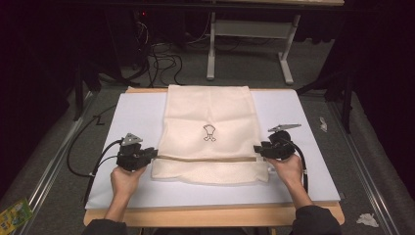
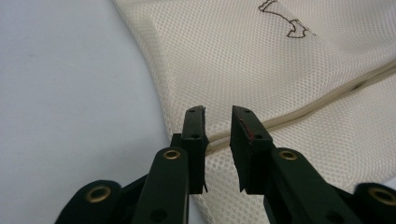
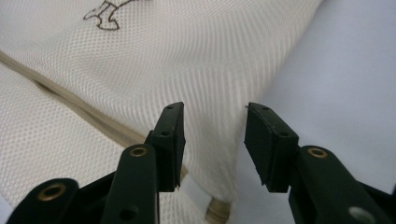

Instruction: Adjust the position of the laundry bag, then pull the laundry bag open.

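High view shows a cream mesh laundry bag [image 1: 209, 132] lying flat on the white table cover [image 1: 132, 117], its near end apparently folded over along the zipper line [image 1: 205, 158]. The left gripper [image 1: 152, 153] and right gripper [image 1: 258, 149] sit at the two ends of that line, jaws apart and clamping nothing. One fold looks made; judging by the long unfolded stretch beyond, further folds remain, and neither edge is yet pinched.

One cream mesh bag [image 1: 209, 132] lies on one tabletop [image 1: 313, 161]. Two tongs: one left [image 1: 152, 154], one right [image 1: 258, 149]. Two hands hold them.
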The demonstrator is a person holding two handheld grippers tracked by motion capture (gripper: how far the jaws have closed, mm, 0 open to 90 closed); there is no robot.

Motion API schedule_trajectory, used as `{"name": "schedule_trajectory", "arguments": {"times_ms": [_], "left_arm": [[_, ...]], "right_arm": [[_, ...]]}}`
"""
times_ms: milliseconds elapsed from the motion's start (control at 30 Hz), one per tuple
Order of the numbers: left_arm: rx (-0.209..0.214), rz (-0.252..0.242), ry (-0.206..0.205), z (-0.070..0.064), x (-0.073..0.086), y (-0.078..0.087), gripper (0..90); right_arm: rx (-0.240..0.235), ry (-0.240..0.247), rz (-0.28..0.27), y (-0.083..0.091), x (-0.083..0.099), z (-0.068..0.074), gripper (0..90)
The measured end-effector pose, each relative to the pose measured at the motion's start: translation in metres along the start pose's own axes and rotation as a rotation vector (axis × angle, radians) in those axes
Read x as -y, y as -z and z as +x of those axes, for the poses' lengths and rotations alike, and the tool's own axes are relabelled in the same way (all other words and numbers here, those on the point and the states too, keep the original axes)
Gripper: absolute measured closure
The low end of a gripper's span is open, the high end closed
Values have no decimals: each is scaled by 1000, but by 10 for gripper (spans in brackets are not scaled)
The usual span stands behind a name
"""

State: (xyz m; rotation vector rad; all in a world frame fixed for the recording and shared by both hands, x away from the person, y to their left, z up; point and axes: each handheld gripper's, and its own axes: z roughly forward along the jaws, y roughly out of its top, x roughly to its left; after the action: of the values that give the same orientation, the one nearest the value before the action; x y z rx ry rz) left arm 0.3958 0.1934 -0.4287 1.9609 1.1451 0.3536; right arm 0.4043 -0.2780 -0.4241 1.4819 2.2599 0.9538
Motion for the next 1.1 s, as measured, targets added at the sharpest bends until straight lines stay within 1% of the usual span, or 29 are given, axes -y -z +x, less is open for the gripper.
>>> {"name": "schedule_trajectory", "arguments": {"times_ms": [100,200,300,333,500,667,933,967,1100], "left_arm": [[-8,-35,-12,0,-2,5,726],[-17,-72,-12,0,-3,11,702],[-28,-83,-17,0,-3,14,687],[-30,-87,-14,1,-4,15,683],[-41,-108,-16,3,-4,19,667],[-48,-112,-11,6,-2,20,647],[-58,-120,-1,8,0,23,645],[-58,-118,-2,9,0,24,645],[-63,-135,4,11,0,27,645]], "right_arm": [[4,6,-40,6,1,-1,592],[2,19,-74,13,2,0,630],[2,19,-113,22,4,0,654],[6,22,-119,24,4,-1,660],[13,6,-160,32,7,-5,668],[16,-3,-176,37,11,-9,667],[36,-16,-203,43,19,-17,676],[35,-23,-206,44,20,-17,677],[38,-25,-217,47,22,-19,677]]}}
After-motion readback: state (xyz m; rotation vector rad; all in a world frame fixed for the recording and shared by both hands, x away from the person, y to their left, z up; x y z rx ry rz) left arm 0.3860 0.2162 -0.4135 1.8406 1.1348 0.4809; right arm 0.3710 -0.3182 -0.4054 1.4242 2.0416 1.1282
